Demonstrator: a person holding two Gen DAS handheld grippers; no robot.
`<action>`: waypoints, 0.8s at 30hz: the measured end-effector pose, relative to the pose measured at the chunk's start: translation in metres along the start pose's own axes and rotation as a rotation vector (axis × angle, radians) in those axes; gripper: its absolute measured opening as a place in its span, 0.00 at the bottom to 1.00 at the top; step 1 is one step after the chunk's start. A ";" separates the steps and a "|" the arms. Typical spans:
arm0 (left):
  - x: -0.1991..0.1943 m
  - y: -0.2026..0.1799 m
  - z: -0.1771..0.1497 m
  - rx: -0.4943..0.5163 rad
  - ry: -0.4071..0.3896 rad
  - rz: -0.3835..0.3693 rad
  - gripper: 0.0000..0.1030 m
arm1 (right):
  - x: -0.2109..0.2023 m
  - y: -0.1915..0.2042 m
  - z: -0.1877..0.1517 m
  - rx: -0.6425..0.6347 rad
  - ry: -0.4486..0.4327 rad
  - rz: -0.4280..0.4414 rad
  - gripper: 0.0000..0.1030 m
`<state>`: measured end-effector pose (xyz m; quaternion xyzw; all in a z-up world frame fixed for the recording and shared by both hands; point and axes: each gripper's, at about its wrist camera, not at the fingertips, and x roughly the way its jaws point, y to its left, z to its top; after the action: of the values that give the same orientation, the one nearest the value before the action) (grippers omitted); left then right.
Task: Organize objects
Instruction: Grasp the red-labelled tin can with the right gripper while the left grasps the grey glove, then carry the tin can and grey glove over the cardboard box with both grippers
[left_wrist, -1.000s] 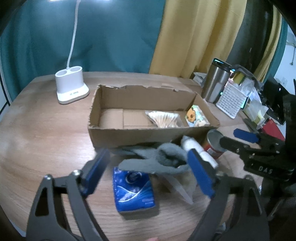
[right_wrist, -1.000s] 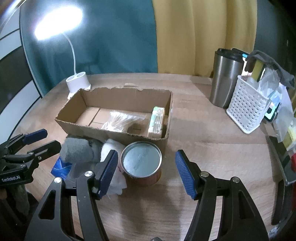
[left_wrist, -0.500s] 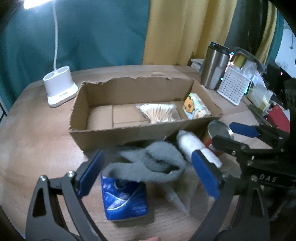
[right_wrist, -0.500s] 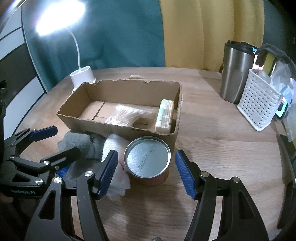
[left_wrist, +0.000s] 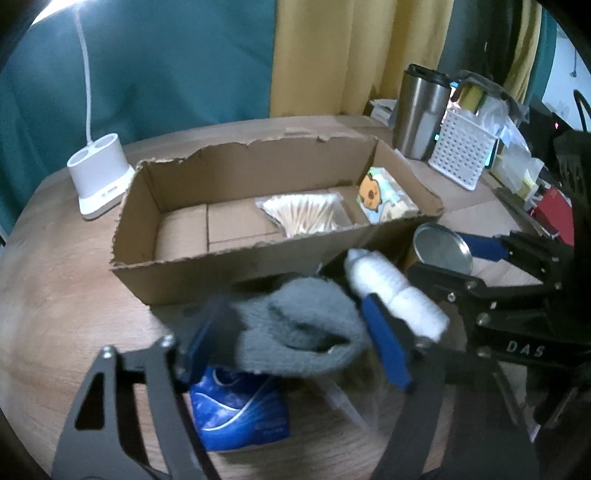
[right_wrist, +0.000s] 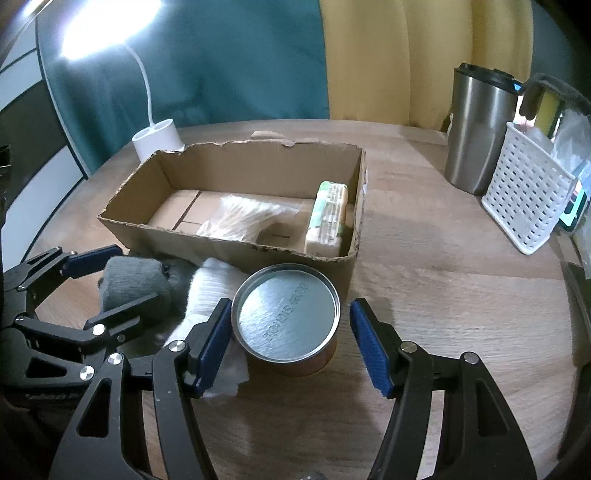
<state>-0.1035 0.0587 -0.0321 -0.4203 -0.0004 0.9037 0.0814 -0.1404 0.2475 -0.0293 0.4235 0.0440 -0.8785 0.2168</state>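
With cotton swabs (left_wrist: 303, 216) and a tissue pack (left_wrist: 384, 201) already lying in the cardboard box (left_wrist: 229, 266) at frame centre, we are clamping the left gripper (left_wrist: 291, 341), its jaws having just been closing, on the grey sock (left_wrist: 295, 328), while the right gripper (right_wrist: 288, 343) is straddling the tin can (right_wrist: 286, 319) unclenched, and the blue packet (left_wrist: 240, 413) and white roll (left_wrist: 391, 291) are waiting on the table (left_wrist: 55, 295).

left gripper (left_wrist: 291, 345) jaws just closed in, pads pressing crumpled grey knit sock (left_wrist: 299, 332); blue tissue packet (left_wrist: 240, 410) underneath.

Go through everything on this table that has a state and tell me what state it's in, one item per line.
Torn brown cardboard box: open-topped, partly filled.
White desk lamp: switched on.
Round metal tin can: upright, lid on.
Steel travel tumbler: upright, lidded.
Grey knitted sock: crumpled, between closing tongs.
Left tongs: have just been closing around the sock.
Right tongs: open, straddling the can.
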 end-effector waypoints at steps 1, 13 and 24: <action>0.001 -0.001 0.000 0.004 0.004 -0.001 0.61 | 0.000 0.000 0.000 -0.002 0.000 0.000 0.66; -0.003 -0.004 -0.002 0.018 -0.011 -0.037 0.43 | 0.001 0.001 0.000 -0.017 0.000 0.018 0.58; -0.024 -0.002 -0.002 0.009 -0.063 -0.059 0.43 | -0.020 0.001 0.001 -0.016 -0.042 -0.013 0.58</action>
<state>-0.0867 0.0567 -0.0154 -0.3910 -0.0114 0.9137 0.1096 -0.1297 0.2532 -0.0135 0.4030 0.0491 -0.8881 0.2154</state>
